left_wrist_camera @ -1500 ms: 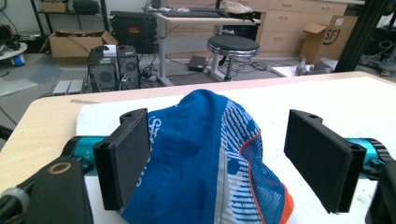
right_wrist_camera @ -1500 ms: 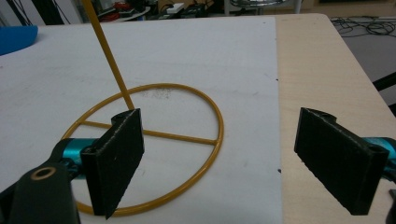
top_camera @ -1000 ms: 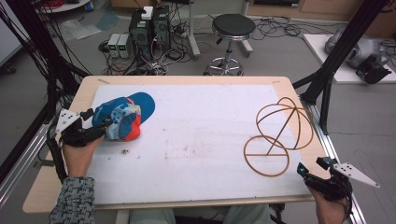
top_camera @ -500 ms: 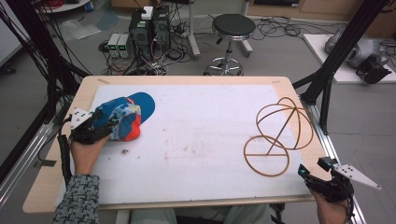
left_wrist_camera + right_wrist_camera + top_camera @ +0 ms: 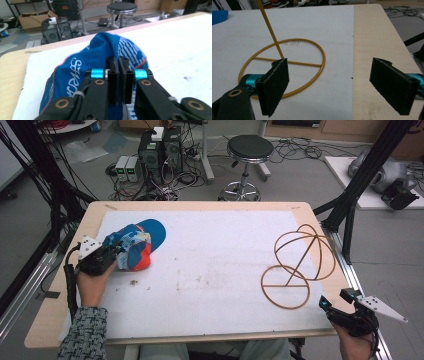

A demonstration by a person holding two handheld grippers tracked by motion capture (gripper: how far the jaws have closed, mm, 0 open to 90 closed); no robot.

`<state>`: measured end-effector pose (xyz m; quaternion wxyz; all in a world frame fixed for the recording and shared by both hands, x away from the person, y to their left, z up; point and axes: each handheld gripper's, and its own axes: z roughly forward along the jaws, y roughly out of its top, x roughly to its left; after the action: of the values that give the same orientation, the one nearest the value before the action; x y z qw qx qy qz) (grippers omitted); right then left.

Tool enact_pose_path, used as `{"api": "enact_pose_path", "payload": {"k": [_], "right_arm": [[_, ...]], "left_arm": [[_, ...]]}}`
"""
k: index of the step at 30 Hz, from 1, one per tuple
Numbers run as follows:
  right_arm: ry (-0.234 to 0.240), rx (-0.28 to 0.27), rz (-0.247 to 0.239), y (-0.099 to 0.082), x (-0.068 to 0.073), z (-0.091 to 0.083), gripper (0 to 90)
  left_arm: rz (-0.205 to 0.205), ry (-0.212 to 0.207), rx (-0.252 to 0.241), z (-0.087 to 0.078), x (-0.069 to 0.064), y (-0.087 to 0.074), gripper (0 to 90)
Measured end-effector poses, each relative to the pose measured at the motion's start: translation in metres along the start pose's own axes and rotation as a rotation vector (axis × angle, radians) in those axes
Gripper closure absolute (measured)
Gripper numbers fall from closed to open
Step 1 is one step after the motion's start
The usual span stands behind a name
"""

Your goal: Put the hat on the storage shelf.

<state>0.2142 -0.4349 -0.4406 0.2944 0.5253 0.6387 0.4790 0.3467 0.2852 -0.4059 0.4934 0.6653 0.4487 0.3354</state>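
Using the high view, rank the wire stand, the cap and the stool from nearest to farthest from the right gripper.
1. The gold wire stand, on the table's right side, just ahead of the right gripper.
2. The blue cap, across the table at its left, at the left gripper.
3. The black stool, on the floor beyond the table's far edge.

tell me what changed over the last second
The left gripper moved in toward the cap from its near-left side, and its jaws now stand closed at the cap's fabric. The cap barely shifted. The right gripper stayed open at the table's near right corner, and the wire stand stayed put.
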Motion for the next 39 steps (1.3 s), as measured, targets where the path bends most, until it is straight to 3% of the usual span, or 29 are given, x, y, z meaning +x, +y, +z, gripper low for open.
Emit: {"api": "enact_pose_path", "payload": {"k": [4,9,17,21,28,32,39], "right_arm": [[-0.001,-0.001,0.007,0.000,-0.001,0.000,14.9],[0.002,-0.002,0.005,0.000,-0.002,0.000,14.9],[0.018,-0.011,0.018,0.001,-0.001,0.003,14.9],[0.026,-0.021,0.037,0.002,-0.002,0.003,14.9],[0.030,-0.028,0.029,0.002,-0.004,0.004,14.9],[0.038,-0.033,0.052,0.002,-0.003,0.004,14.9],[0.035,-0.049,0.042,0.003,-0.004,0.003,14.9]], "left_arm": [[-0.050,-0.046,-0.005,0.001,-0.003,0.009,88.5],[-0.079,-0.077,-0.023,0.004,-0.009,0.023,88.7],[-0.120,-0.110,-0.034,0.009,-0.018,0.063,88.7],[-0.111,-0.118,-0.054,0.010,-0.023,0.084,88.7],[-0.091,-0.160,-0.087,0.011,-0.038,0.123,88.8],[-0.089,-0.187,-0.116,0.013,-0.050,0.147,88.7],[-0.050,-0.236,-0.143,0.024,-0.072,0.180,88.7]]}}
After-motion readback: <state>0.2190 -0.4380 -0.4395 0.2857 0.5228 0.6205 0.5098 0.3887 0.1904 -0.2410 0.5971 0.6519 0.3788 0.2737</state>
